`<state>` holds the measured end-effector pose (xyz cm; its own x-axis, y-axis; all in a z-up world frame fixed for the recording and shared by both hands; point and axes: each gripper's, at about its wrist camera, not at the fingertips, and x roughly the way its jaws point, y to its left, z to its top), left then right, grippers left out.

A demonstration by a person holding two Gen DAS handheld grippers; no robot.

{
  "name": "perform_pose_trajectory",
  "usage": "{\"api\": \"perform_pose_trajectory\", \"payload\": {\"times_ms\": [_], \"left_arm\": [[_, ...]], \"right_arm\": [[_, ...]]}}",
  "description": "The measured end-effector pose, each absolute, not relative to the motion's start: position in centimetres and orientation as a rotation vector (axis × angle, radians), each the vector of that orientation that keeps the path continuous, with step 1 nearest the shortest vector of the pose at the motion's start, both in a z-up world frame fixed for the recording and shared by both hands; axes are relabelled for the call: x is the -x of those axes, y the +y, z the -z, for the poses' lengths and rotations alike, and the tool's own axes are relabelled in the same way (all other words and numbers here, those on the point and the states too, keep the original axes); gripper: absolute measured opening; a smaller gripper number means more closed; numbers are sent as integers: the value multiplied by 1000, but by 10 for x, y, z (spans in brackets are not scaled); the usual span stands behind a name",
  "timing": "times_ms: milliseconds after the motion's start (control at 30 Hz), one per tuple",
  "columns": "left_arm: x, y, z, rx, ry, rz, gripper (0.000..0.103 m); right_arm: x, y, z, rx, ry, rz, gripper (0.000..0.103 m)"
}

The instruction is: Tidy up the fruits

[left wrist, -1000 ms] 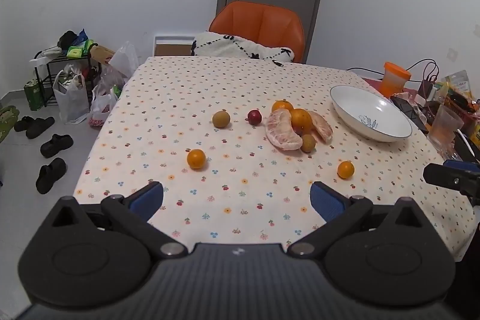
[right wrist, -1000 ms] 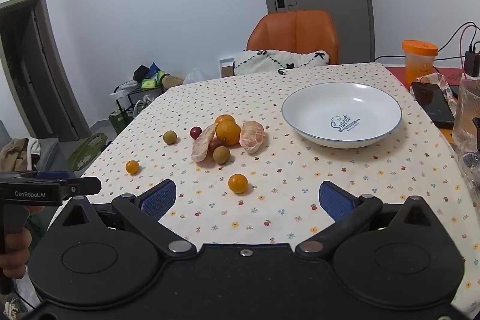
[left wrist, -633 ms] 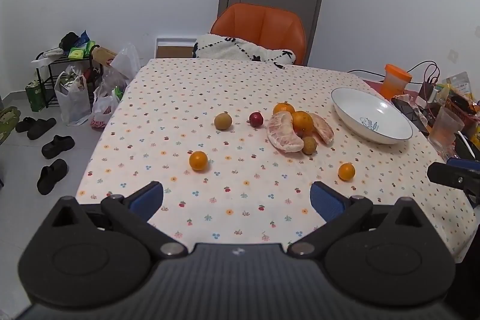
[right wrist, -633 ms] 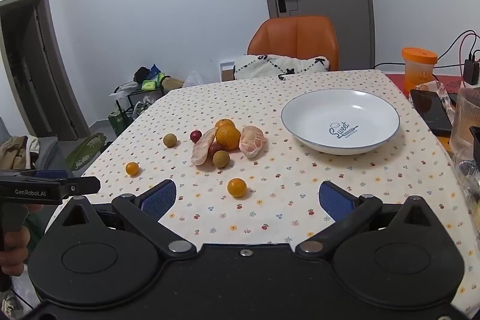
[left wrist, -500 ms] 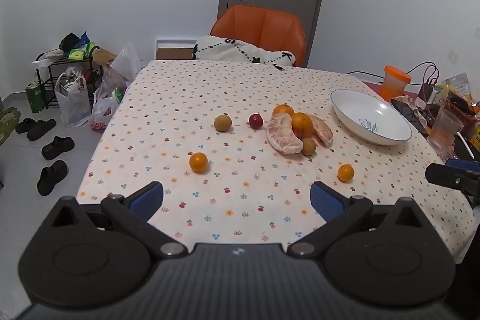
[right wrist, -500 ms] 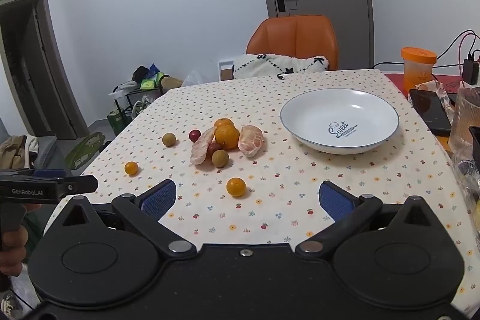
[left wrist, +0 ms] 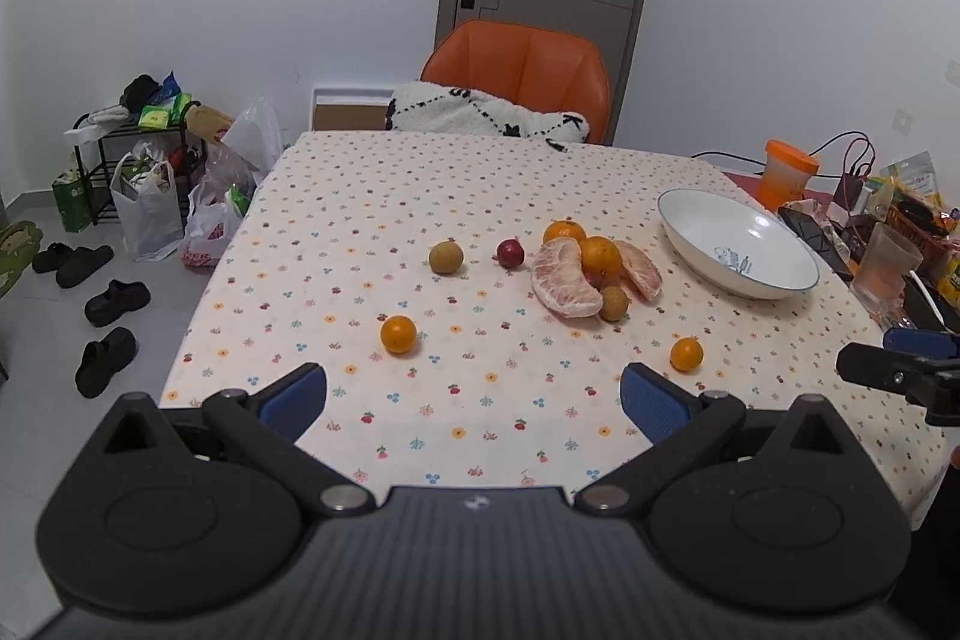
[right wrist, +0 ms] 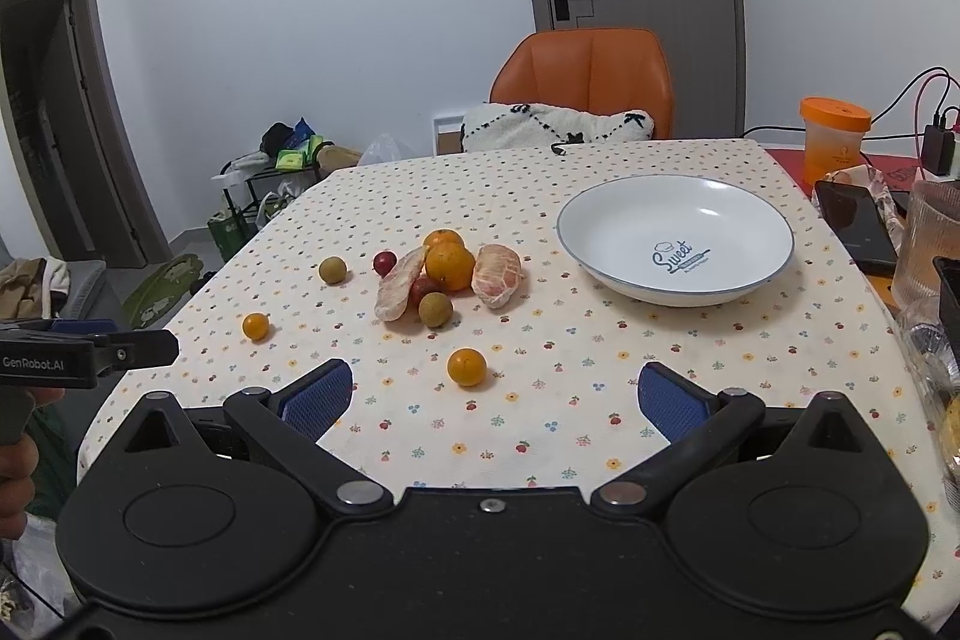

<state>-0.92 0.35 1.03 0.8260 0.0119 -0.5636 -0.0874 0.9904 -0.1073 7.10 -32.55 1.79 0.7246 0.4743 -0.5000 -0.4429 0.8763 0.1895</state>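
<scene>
Fruit lies scattered on a dotted tablecloth (left wrist: 372,220). A pile holds two oranges (right wrist: 449,265), two peeled pomelo wedges (left wrist: 564,280) (right wrist: 495,275), a brown longan (right wrist: 435,309) and a dark red fruit (right wrist: 423,287). Apart from it lie a red plum (left wrist: 510,253), a brown longan (left wrist: 446,257) and two small oranges (left wrist: 398,333) (right wrist: 467,366). A white bowl (right wrist: 678,238) stands empty to the right. My left gripper (left wrist: 474,403) is open above the table's near edge. My right gripper (right wrist: 495,397) is open too, just short of the nearest small orange.
An orange chair (left wrist: 522,79) with a white blanket stands at the far end. An orange-lidded cup (right wrist: 831,139), a phone (right wrist: 855,223), a glass (left wrist: 888,265) and cables crowd the right edge. Bags, a rack and shoes (left wrist: 114,301) are on the floor left.
Both views have shifted only slightly; the fruit and the bowl lie as they did, and both grippers stay open.
</scene>
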Motion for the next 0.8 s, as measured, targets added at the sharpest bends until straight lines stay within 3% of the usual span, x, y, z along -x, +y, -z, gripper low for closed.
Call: {"api": "perform_pose_trajectory", "payload": {"times_ms": [800], "left_arm": [[11,5,-12,133,593,-58,103]], "right_arm": [[-70,-329,-21,-56,564,-506,103]]}}
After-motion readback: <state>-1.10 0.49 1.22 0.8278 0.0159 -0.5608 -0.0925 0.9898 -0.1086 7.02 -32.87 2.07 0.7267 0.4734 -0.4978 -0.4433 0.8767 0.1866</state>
